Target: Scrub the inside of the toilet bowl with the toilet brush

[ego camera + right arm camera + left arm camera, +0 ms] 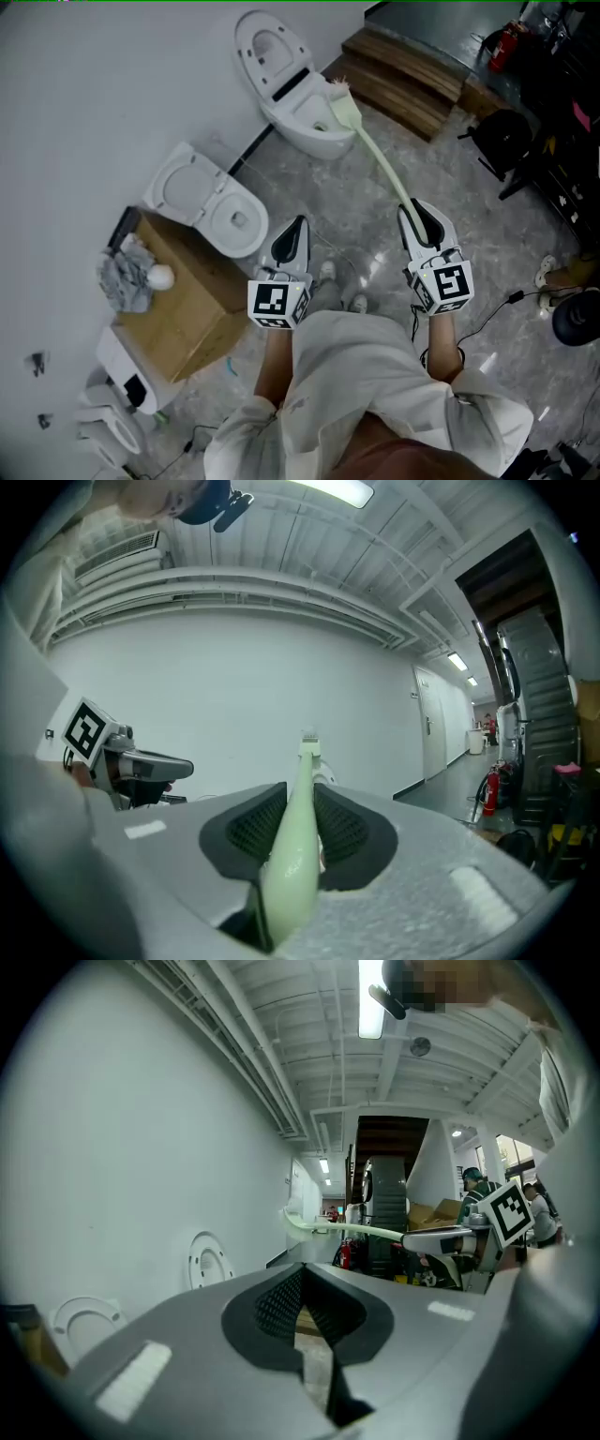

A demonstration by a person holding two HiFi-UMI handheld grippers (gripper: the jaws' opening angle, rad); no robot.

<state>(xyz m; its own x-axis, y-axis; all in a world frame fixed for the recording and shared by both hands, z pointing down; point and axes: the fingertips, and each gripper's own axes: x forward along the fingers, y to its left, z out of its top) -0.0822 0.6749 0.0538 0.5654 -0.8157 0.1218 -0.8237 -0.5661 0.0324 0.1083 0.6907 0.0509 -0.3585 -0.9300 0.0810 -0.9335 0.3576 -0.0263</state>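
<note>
Grey marbled floor fills most of the head view, glossy enough to catch the ceiling lights, and a plain white wall takes the whole side from 8 to 11 o'clock. In the gripper views the room runs on as a long hall with a ribbed white ceiling and strip lamps.

At 1 o'clock a set of wooden steps lies on the floor. At 8 o'clock a cardboard box stands against the wall, with a crumpled grey cloth on top of it.

Two white toilets stand along the wall. The toilet at 12 o'clock has its lid raised. The second toilet, at 10 o'clock, sits just beside the box.

A pale green toilet brush reaches from the right gripper towards 11 o'clock. Its head lies at the near rim of the 12 o'clock toilet. Whether the bristles are down inside the bowl cannot be told.

In the right gripper view the jaws are clamped on the brush handle, which runs straight out between the two ribbed pads.

The left gripper hangs at 6 o'clock over bare floor, well apart from both toilets. Its jaws meet at the tips with nothing between them.
</note>
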